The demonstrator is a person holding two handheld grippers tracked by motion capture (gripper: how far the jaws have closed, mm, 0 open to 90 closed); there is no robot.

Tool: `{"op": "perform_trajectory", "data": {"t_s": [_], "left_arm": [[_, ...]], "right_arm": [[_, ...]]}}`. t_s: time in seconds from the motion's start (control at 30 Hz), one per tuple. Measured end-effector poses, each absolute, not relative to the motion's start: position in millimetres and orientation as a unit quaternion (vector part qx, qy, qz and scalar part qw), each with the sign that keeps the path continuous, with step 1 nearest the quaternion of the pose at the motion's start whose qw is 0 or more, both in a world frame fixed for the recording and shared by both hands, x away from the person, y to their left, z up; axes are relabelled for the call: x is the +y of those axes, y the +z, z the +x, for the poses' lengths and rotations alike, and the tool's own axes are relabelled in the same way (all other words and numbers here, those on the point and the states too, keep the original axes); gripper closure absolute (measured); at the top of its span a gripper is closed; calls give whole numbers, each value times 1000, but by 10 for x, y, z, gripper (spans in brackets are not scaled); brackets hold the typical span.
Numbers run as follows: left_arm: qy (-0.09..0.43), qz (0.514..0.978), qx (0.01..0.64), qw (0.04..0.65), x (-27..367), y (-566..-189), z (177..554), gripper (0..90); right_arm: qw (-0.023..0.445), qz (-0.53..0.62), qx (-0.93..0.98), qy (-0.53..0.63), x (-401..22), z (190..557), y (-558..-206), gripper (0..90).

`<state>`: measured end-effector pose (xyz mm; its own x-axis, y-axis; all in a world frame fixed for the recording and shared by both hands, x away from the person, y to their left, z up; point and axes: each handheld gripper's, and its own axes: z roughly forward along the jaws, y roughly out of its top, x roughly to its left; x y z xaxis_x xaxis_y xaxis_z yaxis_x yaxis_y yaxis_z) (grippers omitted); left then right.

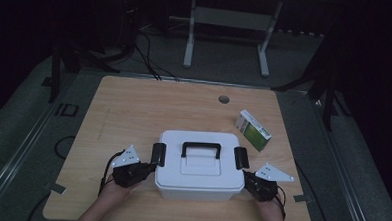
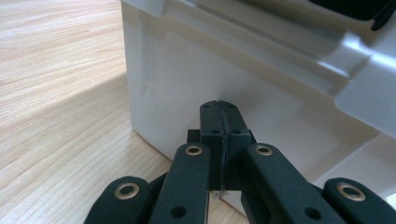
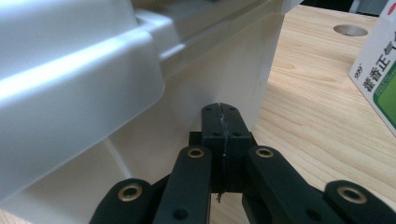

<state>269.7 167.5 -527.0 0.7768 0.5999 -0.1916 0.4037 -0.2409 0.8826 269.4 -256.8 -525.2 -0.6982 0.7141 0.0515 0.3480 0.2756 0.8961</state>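
A white plastic box (image 1: 200, 165) with a black carry handle (image 1: 201, 149) and black side latches stands on the wooden table near its front edge. My left gripper (image 1: 150, 167) is at the box's left side, jaws pressed together with nothing between them; in the left gripper view its tips (image 2: 219, 108) sit close to the box's white wall (image 2: 177, 84). My right gripper (image 1: 247, 178) is at the box's right side, shut and empty as well, with its tips (image 3: 222, 111) just before the box wall (image 3: 219, 70).
A green and white carton (image 1: 253, 130) lies on the table behind and right of the box, and appears at the right edge of the right gripper view (image 3: 379, 74). A round cable hole (image 1: 224, 99) sits near the table's far edge. A desk frame stands on the floor beyond.
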Motion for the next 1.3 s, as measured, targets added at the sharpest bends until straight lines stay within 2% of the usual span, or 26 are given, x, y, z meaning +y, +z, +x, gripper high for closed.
{"op": "perform_trajectory", "data": {"t_s": [0.63, 0.7, 0.9, 1.03, 1.1, 1.2, 1.3], "left_arm": [[82, 788, 309, 527, 1643, -5279, 2728, 894], [75, 796, 308, 516, 1669, -5287, 2754, 833], [55, 817, 310, 483, 1805, -5288, 2794, 830], [45, 829, 315, 460, 1899, -5293, 2821, 776], [38, 834, 316, 452, 1955, -5288, 2839, 776], [35, 845, 307, 436, 2016, -5267, 2848, 777], [27, 861, 297, 411, 2063, -5244, 2851, 776]], "right_arm": [[177, 350, 767, 507, -2670, 2655, -5266, 900], [169, 356, 764, 511, -2684, 2675, -5266, 891], [183, 374, 763, 494, -2753, 2724, -5344, 762], [184, 402, 750, 492, -2885, 2751, -5398, 593], [179, 418, 741, 494, -2944, 2764, -5401, 490], [184, 424, 736, 495, -2983, 2760, -5391, 434], [183, 421, 733, 503, -3050, 2752, -5391, 243]]}}
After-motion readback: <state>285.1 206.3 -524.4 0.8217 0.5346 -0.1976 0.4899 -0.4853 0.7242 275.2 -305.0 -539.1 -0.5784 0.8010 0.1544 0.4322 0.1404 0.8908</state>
